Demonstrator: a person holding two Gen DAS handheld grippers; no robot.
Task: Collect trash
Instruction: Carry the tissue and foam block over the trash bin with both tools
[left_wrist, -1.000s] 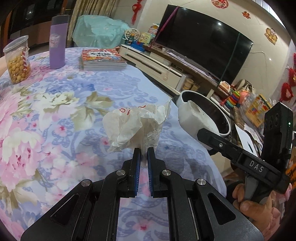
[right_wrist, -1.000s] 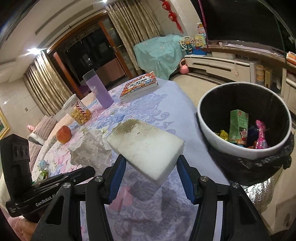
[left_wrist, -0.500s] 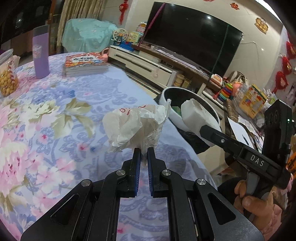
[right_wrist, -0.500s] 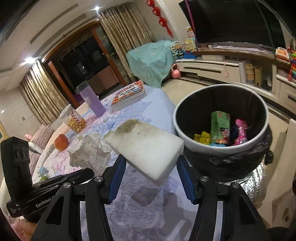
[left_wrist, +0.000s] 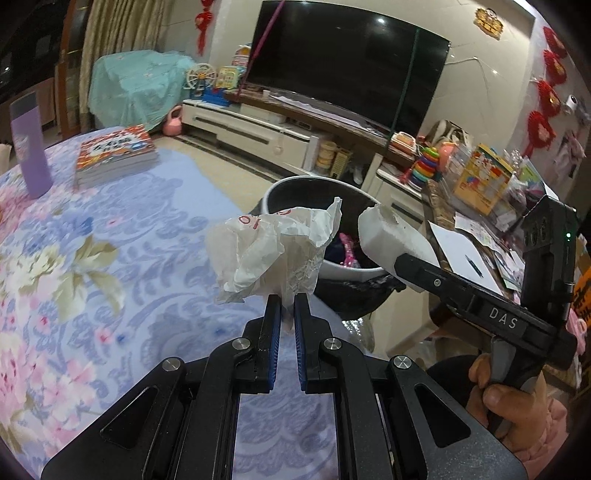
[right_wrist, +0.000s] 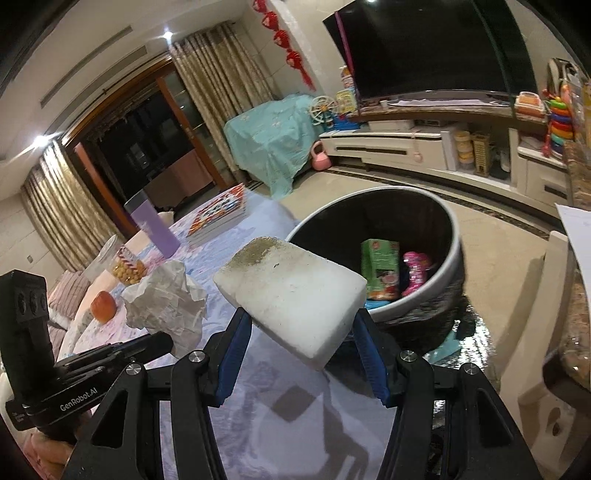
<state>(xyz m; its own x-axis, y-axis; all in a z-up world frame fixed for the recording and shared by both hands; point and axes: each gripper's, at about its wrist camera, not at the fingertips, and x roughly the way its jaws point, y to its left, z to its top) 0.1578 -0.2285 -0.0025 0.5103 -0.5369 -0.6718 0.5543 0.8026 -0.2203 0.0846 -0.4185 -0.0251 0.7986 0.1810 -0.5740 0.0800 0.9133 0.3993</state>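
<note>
Carrying step: left gripper (left_wrist: 287, 308) pinches crumpled paper (left_wrist: 275, 251), right gripper (right_wrist: 301, 341) clamps the foam block (right_wrist: 291, 295); next, probably, both release over the bin (right_wrist: 452, 236).

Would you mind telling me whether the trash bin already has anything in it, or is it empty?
Not empty. The right wrist view shows a green carton and a pink wrapper lying inside the trash bin.

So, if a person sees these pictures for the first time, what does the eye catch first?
Probably the dirty white foam block, held between the right gripper's jaws just short of the black-lined trash bin. Next, the crumpled white paper pinched in the left gripper, above the floral tablecloth.
</note>
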